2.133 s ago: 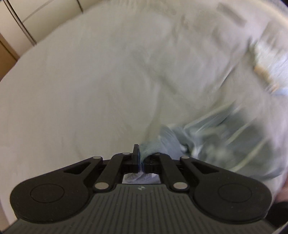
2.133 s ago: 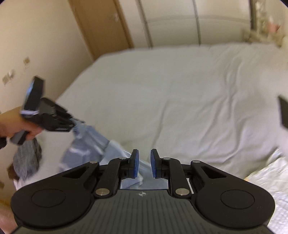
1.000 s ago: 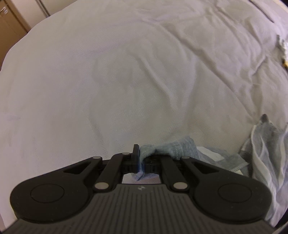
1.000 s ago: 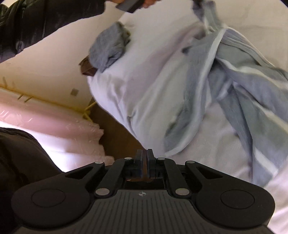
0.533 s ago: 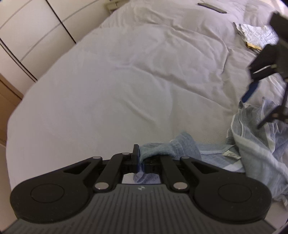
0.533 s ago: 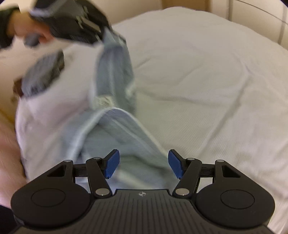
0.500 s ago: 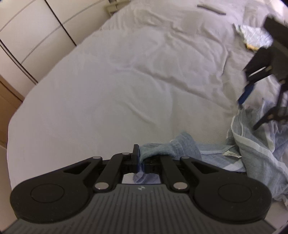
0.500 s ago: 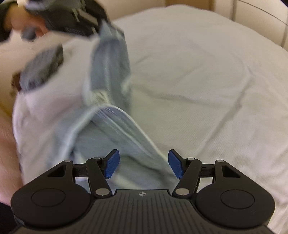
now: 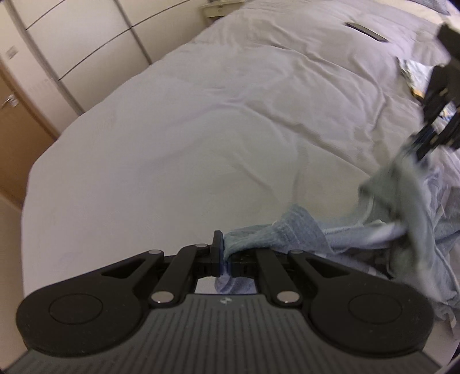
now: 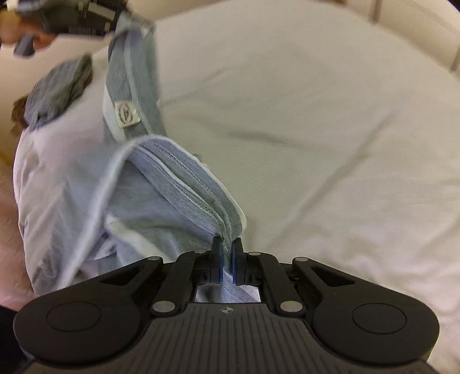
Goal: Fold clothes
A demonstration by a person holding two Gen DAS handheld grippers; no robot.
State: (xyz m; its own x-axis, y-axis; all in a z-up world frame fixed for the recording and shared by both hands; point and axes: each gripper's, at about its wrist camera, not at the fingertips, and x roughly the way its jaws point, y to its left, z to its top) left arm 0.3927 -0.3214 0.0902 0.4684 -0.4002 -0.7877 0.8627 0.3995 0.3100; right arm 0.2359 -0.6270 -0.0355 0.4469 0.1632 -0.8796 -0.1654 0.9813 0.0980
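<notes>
Left wrist view: left gripper (image 9: 224, 253) at lower centre, clamped on a bunched corner of the blue-grey garment (image 9: 290, 230), soft knit with pale trim, trailing off to the lower right over the bed. Right gripper (image 9: 425, 143) at the right edge, blurred, pinching another part of the same cloth and lifting it clear of the white sheet (image 9: 187, 138), which is wrinkled and finely textured. Dark flat strip (image 9: 366, 31) lying far up the bed; crumpled patterned cloth (image 9: 414, 74) near the upper right. Pale wardrobe panels (image 9: 72, 43) and a wooden door (image 9: 17, 120) at upper left.

Right wrist view: right gripper (image 10: 227, 256) at lower centre, jaws just closed onto a stitched, white-piped hem of the garment (image 10: 178, 178). Cloth stretched up to the left gripper (image 10: 115, 17) at upper left, with a hand (image 10: 17, 31) behind it. White label (image 10: 126, 113) on the hanging fold. Darker grey bundle (image 10: 57, 86) at the left edge of the bed.
</notes>
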